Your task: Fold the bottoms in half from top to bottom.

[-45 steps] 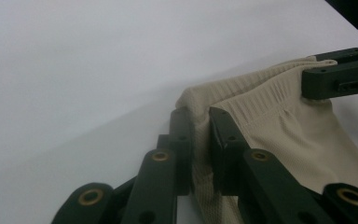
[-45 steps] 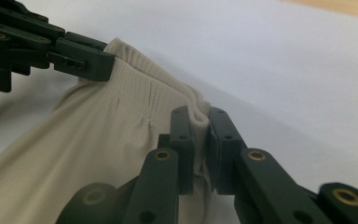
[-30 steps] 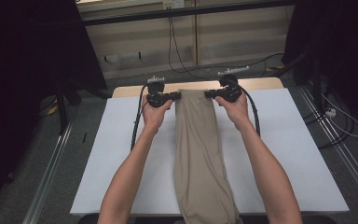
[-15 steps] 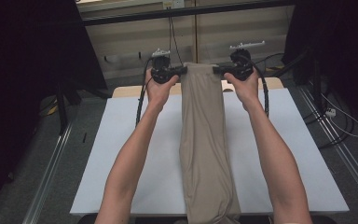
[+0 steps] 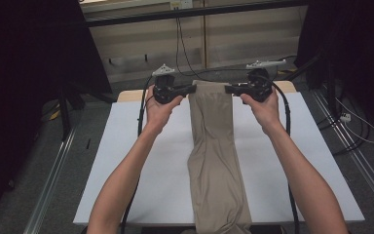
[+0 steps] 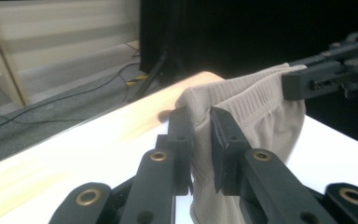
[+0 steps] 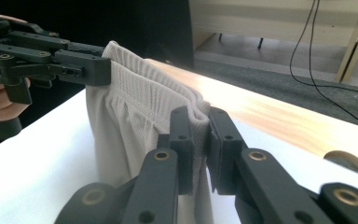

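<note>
Beige trousers (image 5: 214, 146), folded lengthwise, run down the middle of the white table (image 5: 126, 161). Their ribbed waistband (image 5: 210, 87) is held up off the far end, stretched between both grippers. My left gripper (image 5: 192, 89) is shut on the waistband's left corner (image 6: 200, 109), the cloth pinched between its jaws. My right gripper (image 5: 228, 88) is shut on the right corner (image 7: 200, 112). In the left gripper view the other gripper (image 6: 303, 81) clamps the band at upper right; in the right gripper view the other gripper (image 7: 98, 70) shows at upper left. The trouser legs trail over the table's near edge.
A wooden strip (image 5: 126, 95) runs along the table's far edge, with a round hole (image 7: 347, 161) in it. Cables (image 5: 182, 44) hang against the back wall. Metal rails (image 5: 48, 180) flank the table on the floor, and dark curtains stand on both sides.
Both hands have lifted the waistband off the table and carried it up and away toward the far edge, then slightly back. The trousers' upper part now hangs from the grippers.
</note>
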Demonstrator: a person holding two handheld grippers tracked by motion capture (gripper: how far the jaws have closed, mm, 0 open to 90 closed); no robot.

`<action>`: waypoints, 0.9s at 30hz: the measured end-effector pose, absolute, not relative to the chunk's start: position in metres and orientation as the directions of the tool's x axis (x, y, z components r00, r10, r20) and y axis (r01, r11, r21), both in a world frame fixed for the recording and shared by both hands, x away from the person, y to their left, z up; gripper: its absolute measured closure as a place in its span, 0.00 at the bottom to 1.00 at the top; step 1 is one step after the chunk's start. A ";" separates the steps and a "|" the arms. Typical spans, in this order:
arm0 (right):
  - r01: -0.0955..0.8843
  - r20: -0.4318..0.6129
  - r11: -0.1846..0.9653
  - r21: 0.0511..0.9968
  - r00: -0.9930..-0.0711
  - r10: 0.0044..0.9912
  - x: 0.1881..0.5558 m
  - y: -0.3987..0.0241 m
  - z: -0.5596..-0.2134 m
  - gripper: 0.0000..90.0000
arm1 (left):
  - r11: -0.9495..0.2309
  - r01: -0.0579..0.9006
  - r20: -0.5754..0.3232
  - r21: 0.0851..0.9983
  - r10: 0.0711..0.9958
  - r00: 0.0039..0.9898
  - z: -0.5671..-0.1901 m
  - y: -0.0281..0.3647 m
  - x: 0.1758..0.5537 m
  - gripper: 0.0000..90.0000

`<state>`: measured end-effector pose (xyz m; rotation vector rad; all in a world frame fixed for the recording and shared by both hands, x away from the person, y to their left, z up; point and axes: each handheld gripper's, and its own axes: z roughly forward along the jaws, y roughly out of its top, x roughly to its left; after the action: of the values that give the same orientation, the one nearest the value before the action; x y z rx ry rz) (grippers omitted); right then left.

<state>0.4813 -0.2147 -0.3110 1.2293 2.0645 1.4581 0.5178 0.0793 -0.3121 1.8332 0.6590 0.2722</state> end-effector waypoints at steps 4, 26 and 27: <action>0.436 0.215 0.096 0.895 -0.607 0.765 0.449 -0.220 -0.306 0.91 | -0.253 0.255 -0.095 0.933 0.511 0.854 -0.305 0.083 0.485 0.88; 0.467 0.201 0.263 0.844 -0.731 0.652 0.293 -0.210 -0.387 0.91 | -0.422 0.283 -0.144 0.861 0.332 0.932 -0.387 0.105 0.342 0.87; 0.472 0.206 0.268 0.840 -0.734 0.647 0.288 -0.209 -0.391 0.91 | -0.433 0.285 -0.146 0.855 0.325 0.934 -0.394 0.106 0.337 0.87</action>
<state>0.2882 -0.2091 -0.3910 1.0512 2.3537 1.4602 0.3370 0.1056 -0.3935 2.0452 0.4358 0.0491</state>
